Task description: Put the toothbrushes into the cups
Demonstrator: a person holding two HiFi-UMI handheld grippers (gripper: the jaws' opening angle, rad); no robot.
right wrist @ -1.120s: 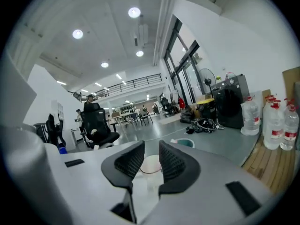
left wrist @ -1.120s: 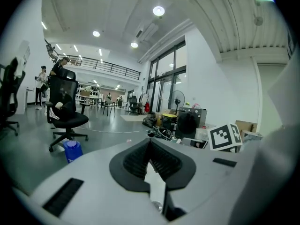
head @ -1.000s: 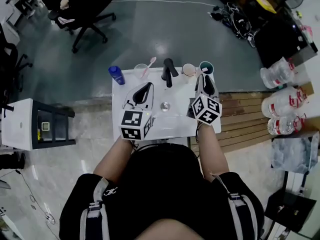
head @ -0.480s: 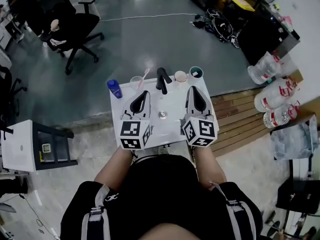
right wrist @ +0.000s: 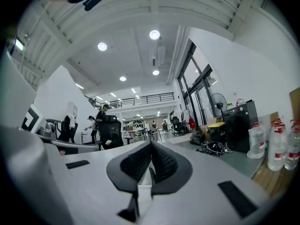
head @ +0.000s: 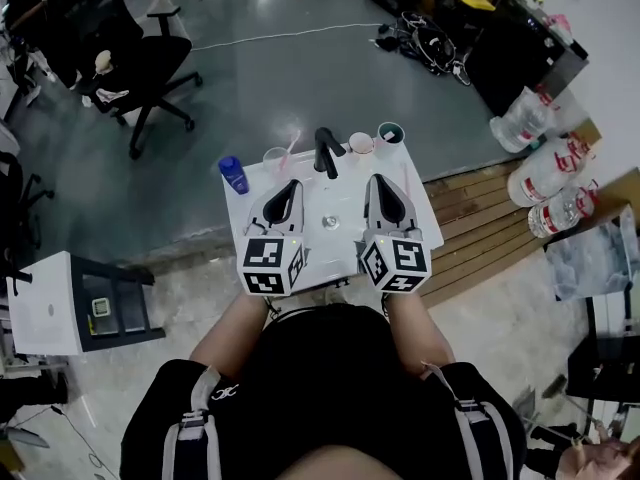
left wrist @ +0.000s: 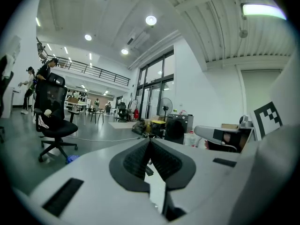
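A white washstand (head: 335, 250) stands in front of me with a black tap (head: 325, 153) at its back edge. Left of the tap, a clear cup (head: 275, 158) holds a pink toothbrush (head: 292, 145). To the tap's right stand a pale cup (head: 361, 145) and a teal cup (head: 390, 133); I cannot tell what is in them. My left gripper (head: 289, 186) (left wrist: 150, 142) hovers over the left of the basin, shut and empty. My right gripper (head: 378, 181) (right wrist: 151, 144) is held over the right side, short of the cups, shut and empty. Both point level at the room.
A blue bottle (head: 233, 175) stands at the washstand's back left corner, and a drain (head: 329, 222) sits mid-basin. A black office chair (head: 140, 73) stands far left, a white shelf unit (head: 60, 303) near left. Large water bottles (head: 545, 168) and wooden planks (head: 470, 228) are to the right.
My right gripper has drawn back from the teal cup toward me and lifted. The left gripper has risen a little. Both now sit side by side over the basin.
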